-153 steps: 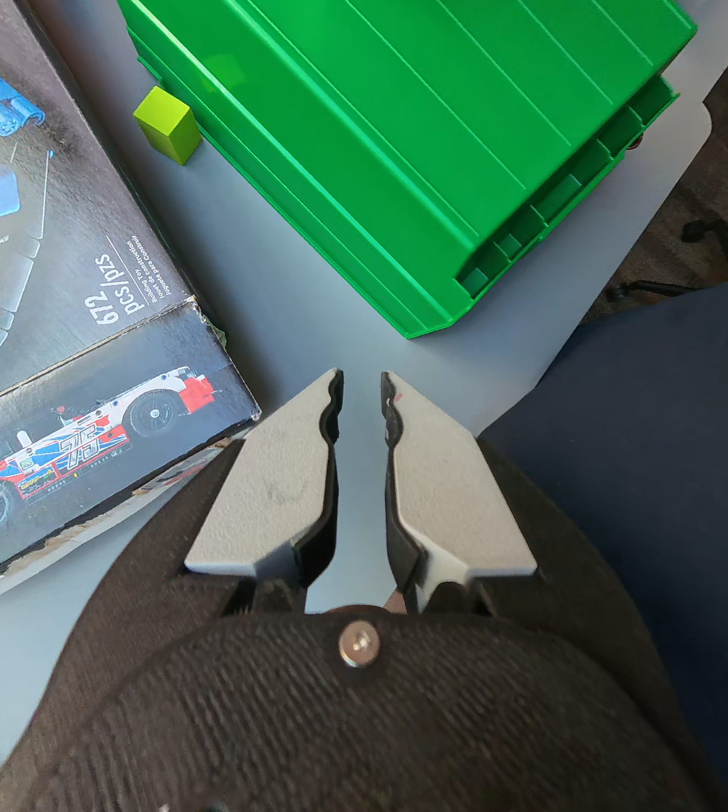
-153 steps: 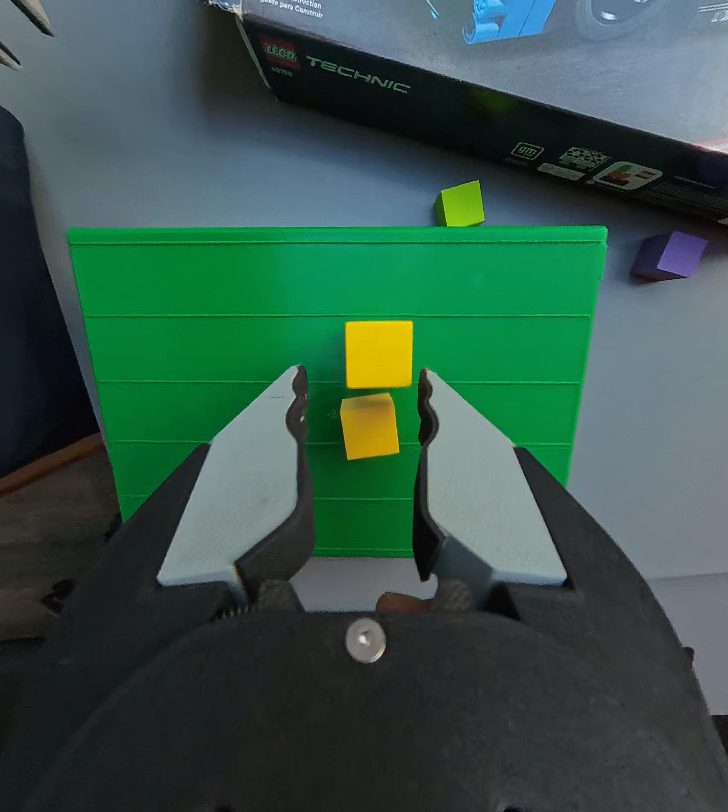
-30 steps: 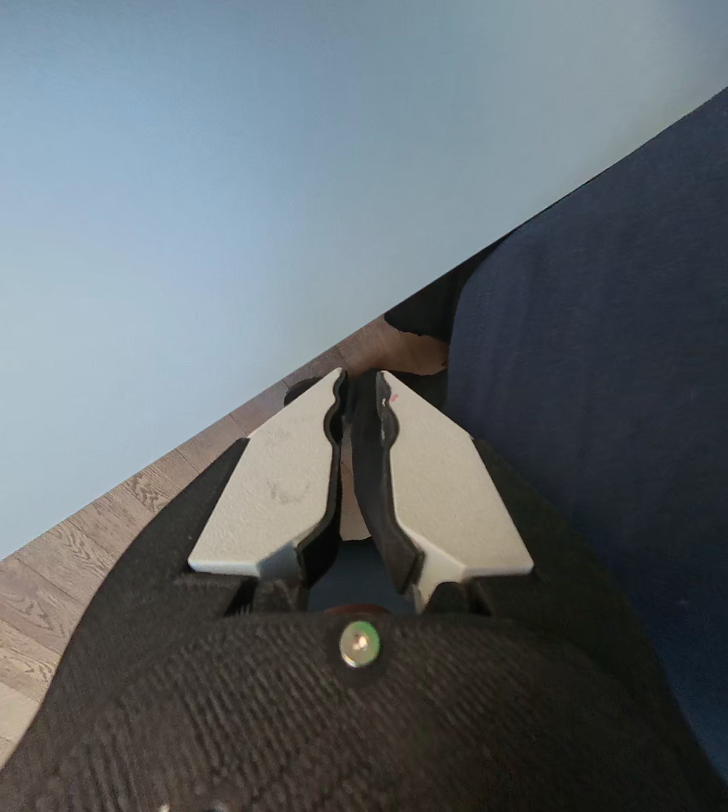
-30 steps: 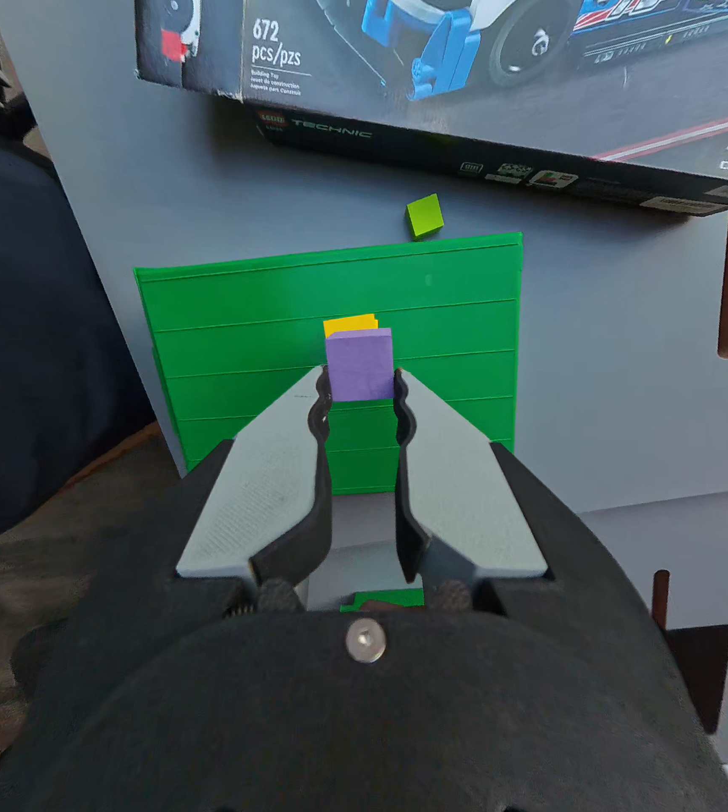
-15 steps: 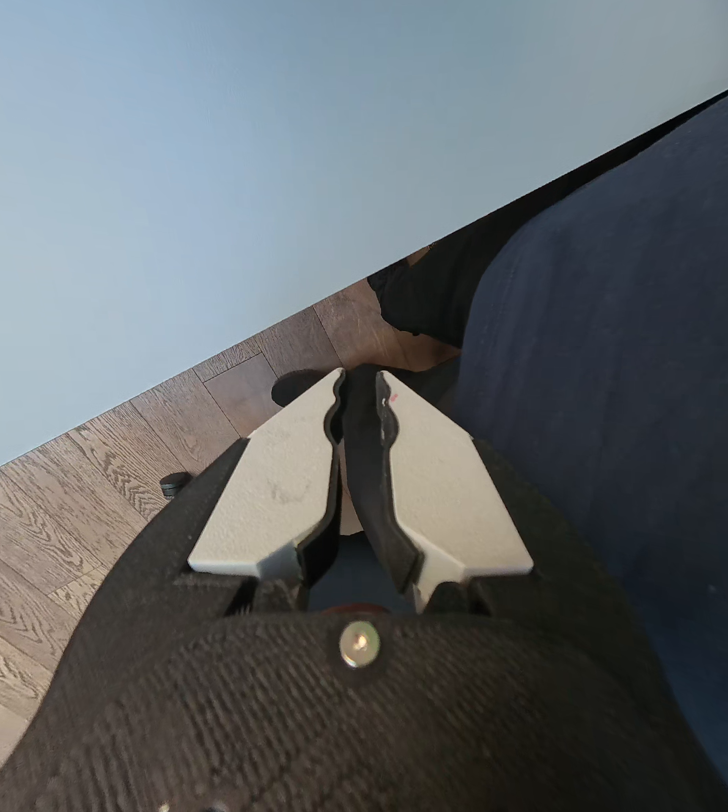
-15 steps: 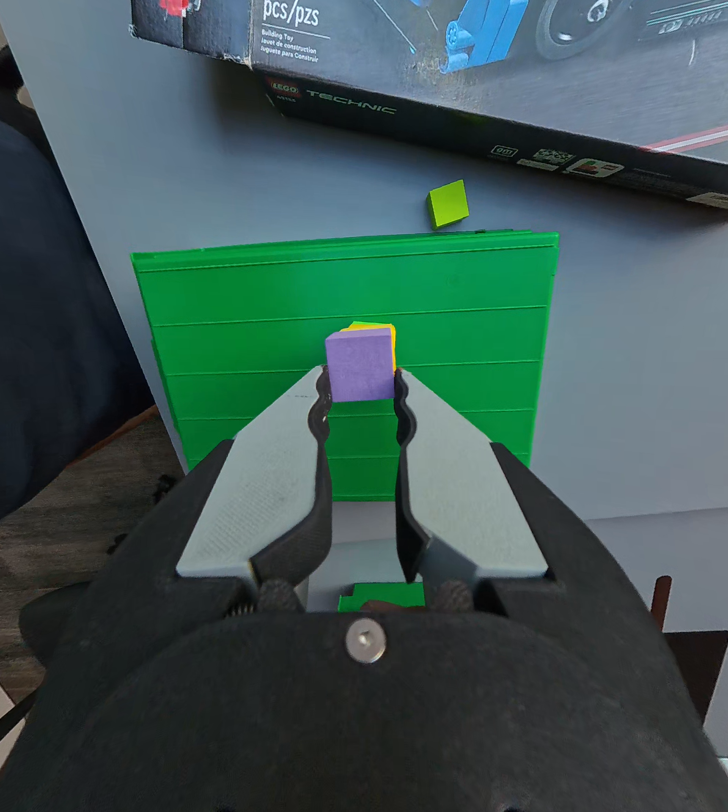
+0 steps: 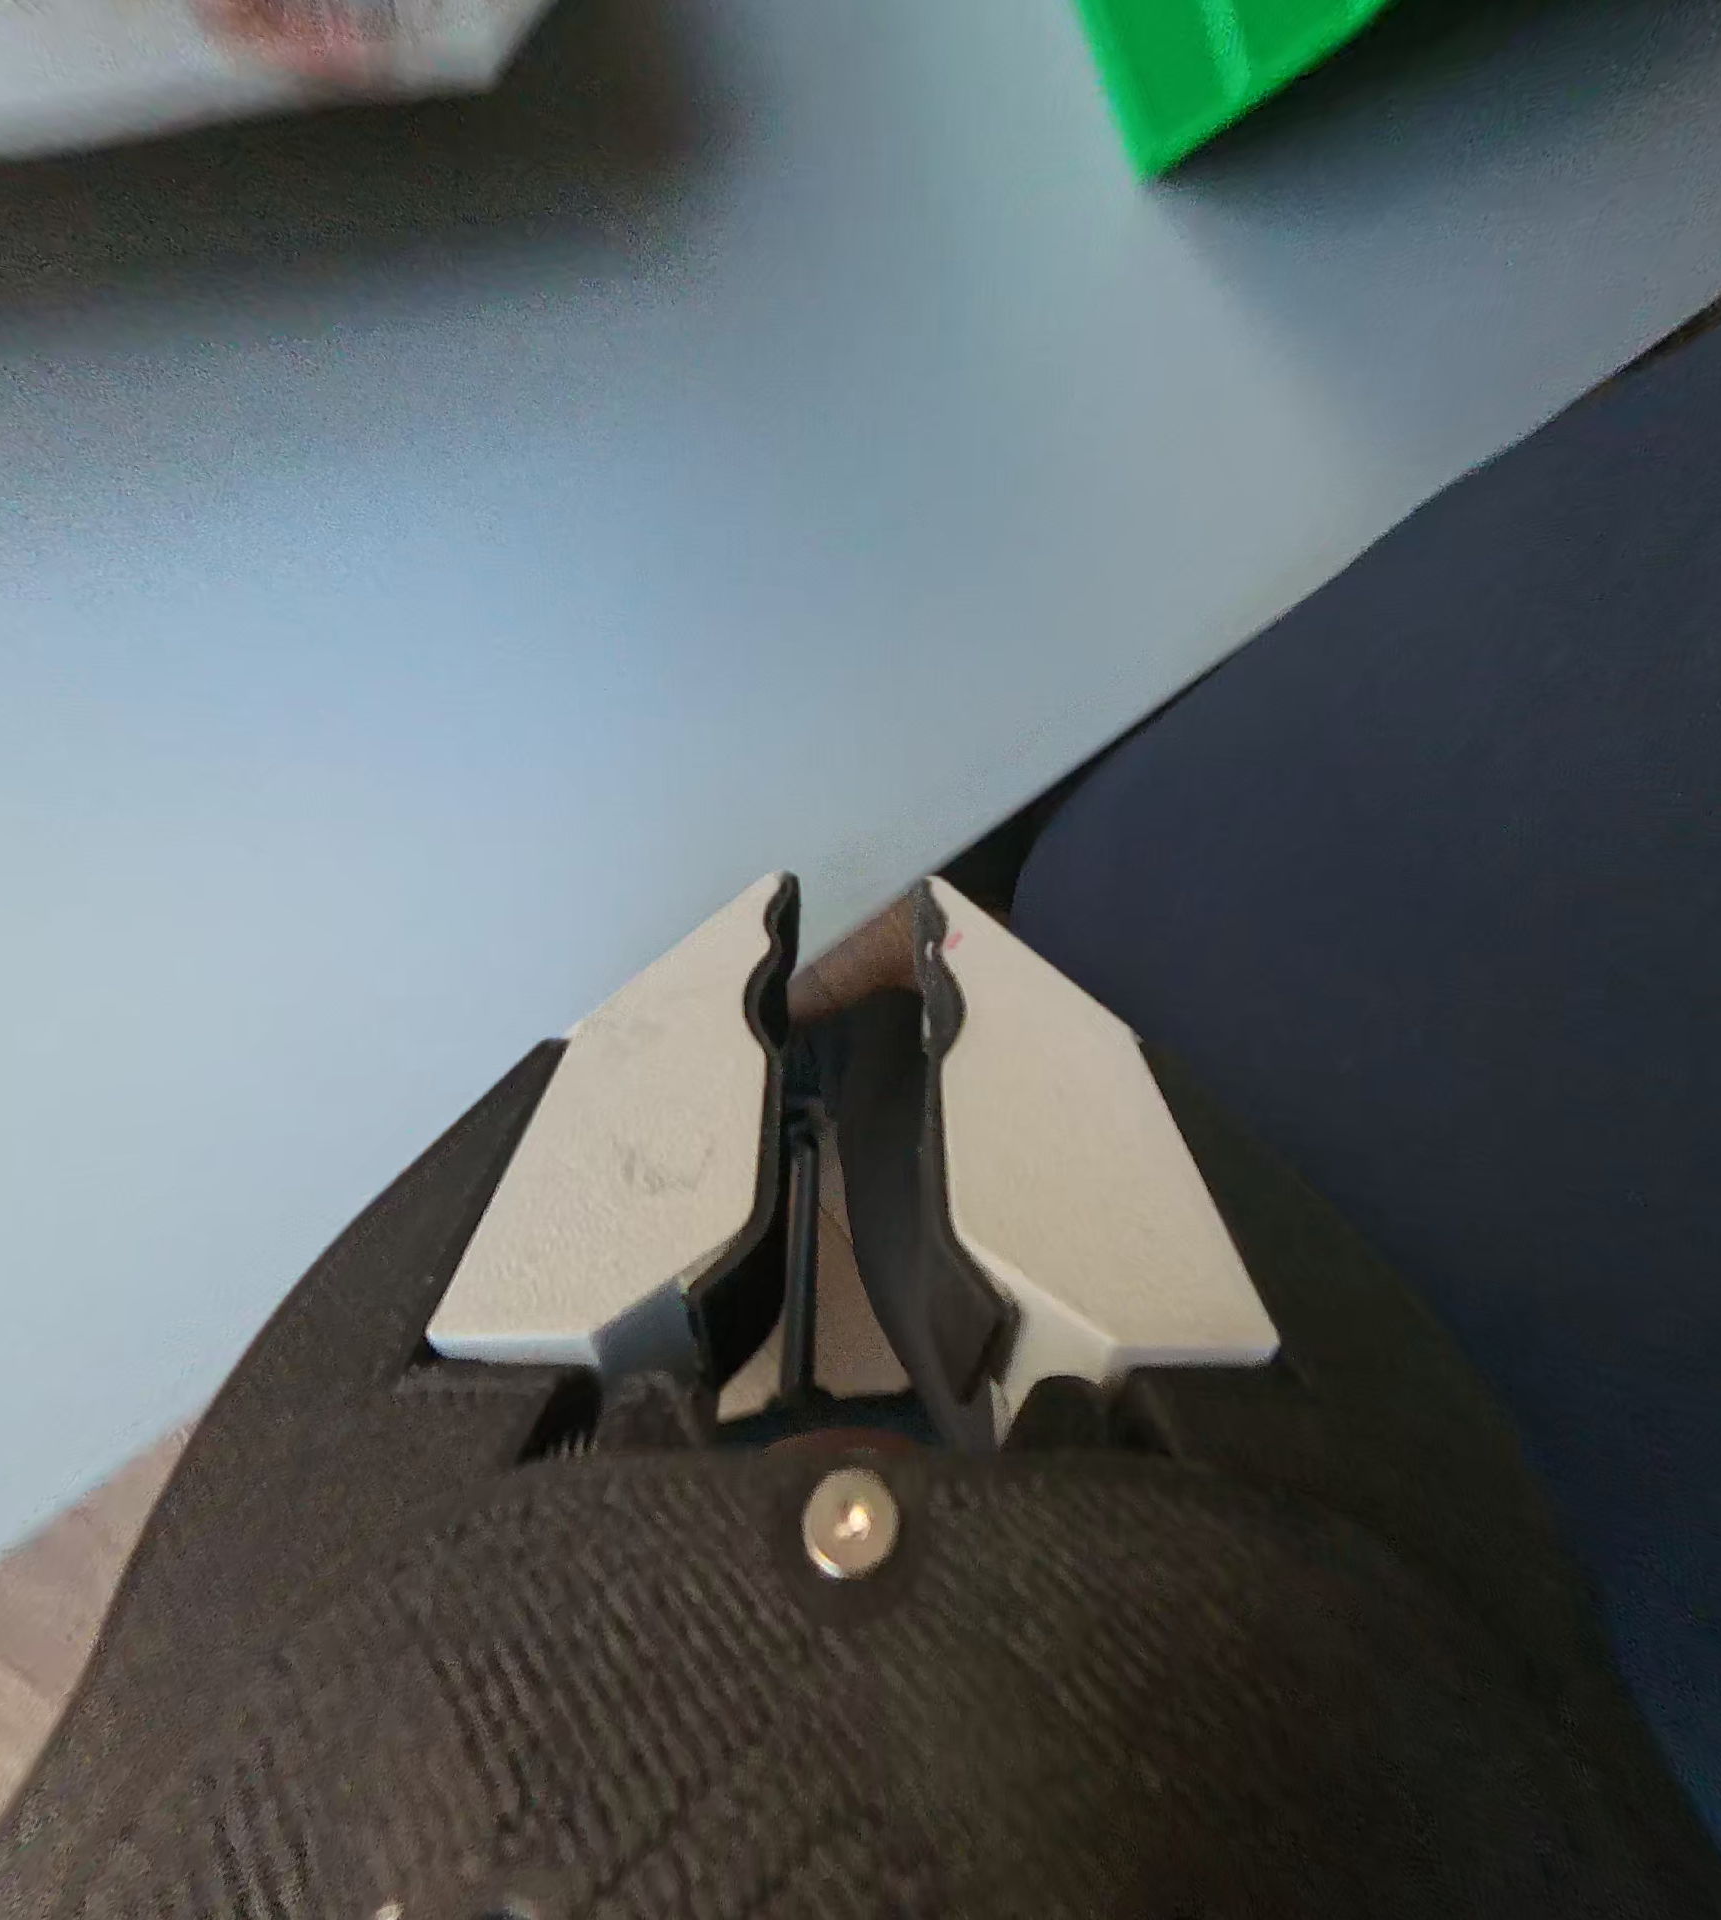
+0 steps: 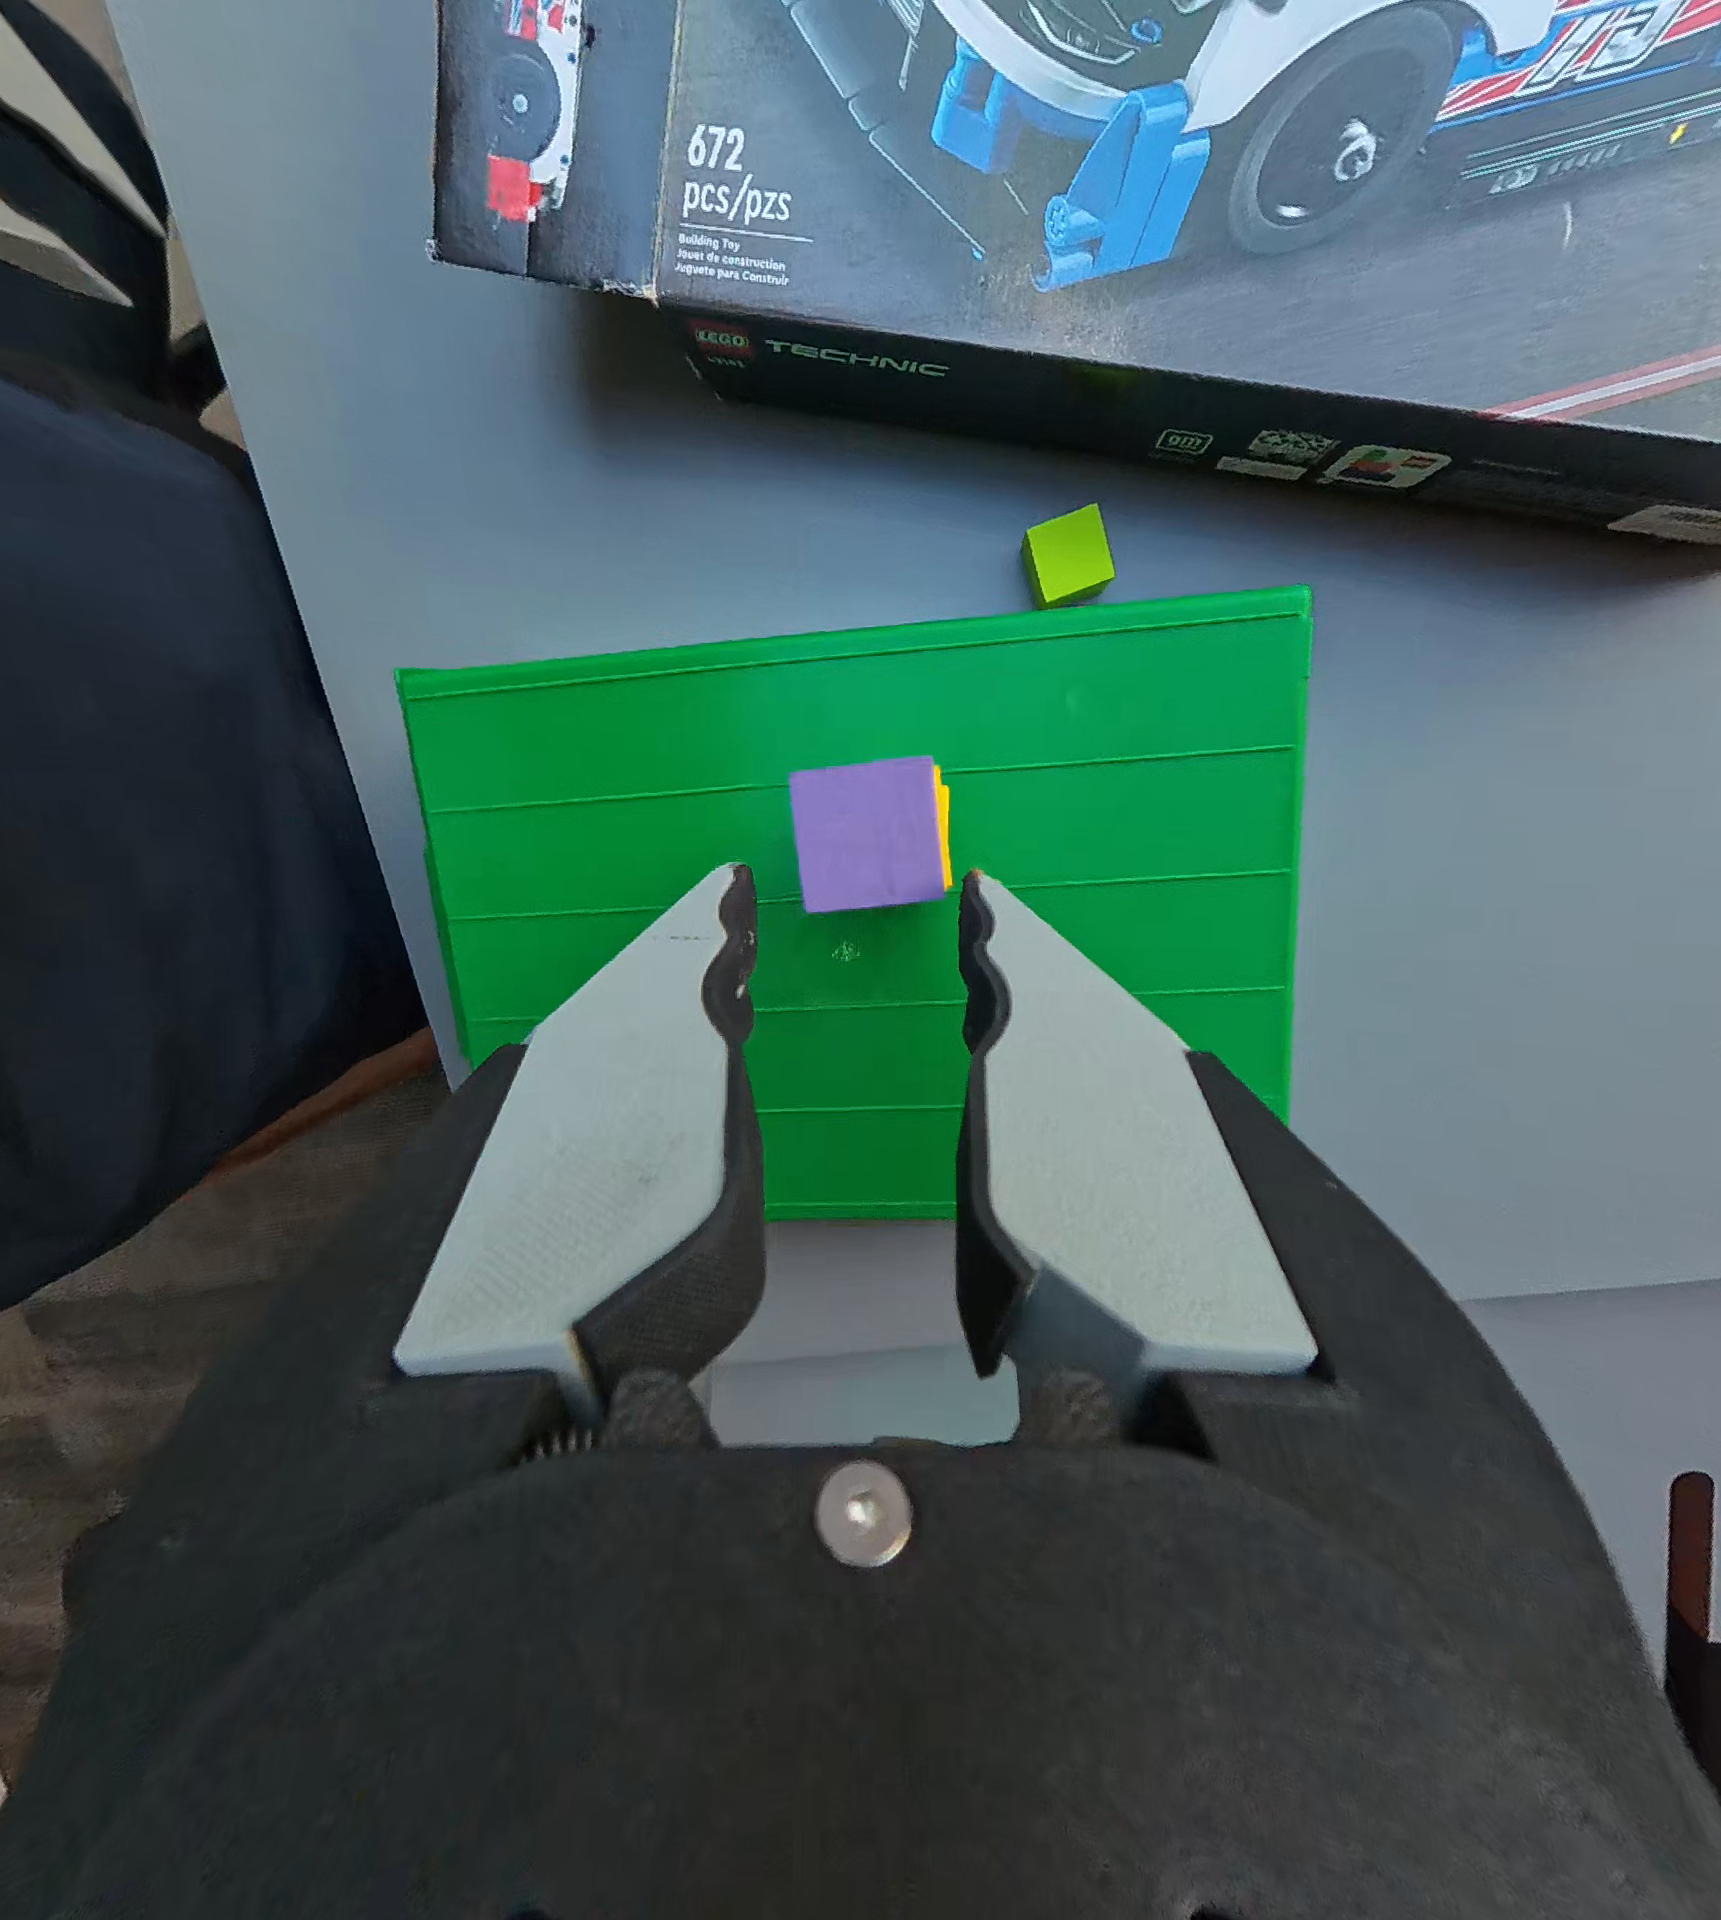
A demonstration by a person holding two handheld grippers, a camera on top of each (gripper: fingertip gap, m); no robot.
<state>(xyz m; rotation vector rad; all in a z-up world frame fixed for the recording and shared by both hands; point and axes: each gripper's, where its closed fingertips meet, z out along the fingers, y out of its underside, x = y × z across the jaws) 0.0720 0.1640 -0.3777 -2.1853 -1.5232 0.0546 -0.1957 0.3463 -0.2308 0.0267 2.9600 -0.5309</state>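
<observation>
Tongs spread and empty: the right gripper (image 8: 851,883) hangs above a purple foam cube (image 8: 866,834), stacked on a yellow cube (image 8: 942,831) atop a ribbed green plastic platform (image 8: 1095,831). At one o'clock, a lime-green cube (image 8: 1069,556) lies unstacked. The left gripper (image 7: 854,894), slightly parted, grips nothing over the grey table (image 7: 420,623) edge.

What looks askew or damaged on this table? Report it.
The purple cube sits slightly off-square on the yellow cube, leaving a yellow sliver along its right side, atop the green bin. The toy box has a frayed near corner.
</observation>
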